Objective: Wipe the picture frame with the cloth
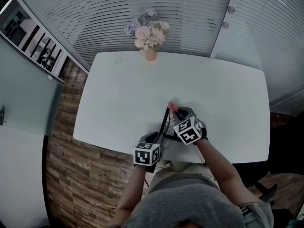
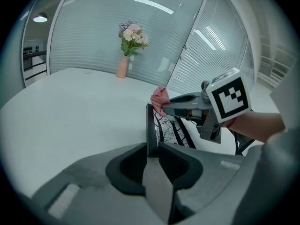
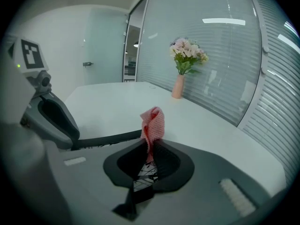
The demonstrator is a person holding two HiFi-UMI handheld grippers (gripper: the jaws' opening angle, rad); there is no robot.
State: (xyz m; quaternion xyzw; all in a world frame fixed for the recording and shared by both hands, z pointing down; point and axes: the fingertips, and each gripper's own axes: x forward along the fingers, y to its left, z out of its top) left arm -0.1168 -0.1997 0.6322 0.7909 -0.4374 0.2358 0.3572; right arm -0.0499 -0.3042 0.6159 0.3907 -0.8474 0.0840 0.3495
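Currently the picture frame [image 1: 166, 122] stands upright near the white table's [image 1: 123, 94] near edge. The left gripper [image 2: 152, 149] is clenched on its rim. The right gripper [image 3: 149, 153] pinches the pink cloth [image 3: 153, 123] against the frame. Excess wiping pressure could likely twist the frame loose.

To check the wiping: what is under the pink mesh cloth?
The black-edged picture frame, gripped by the left gripper. The right gripper clamps the pink mesh cloth; its jaws cover where cloth meets frame.
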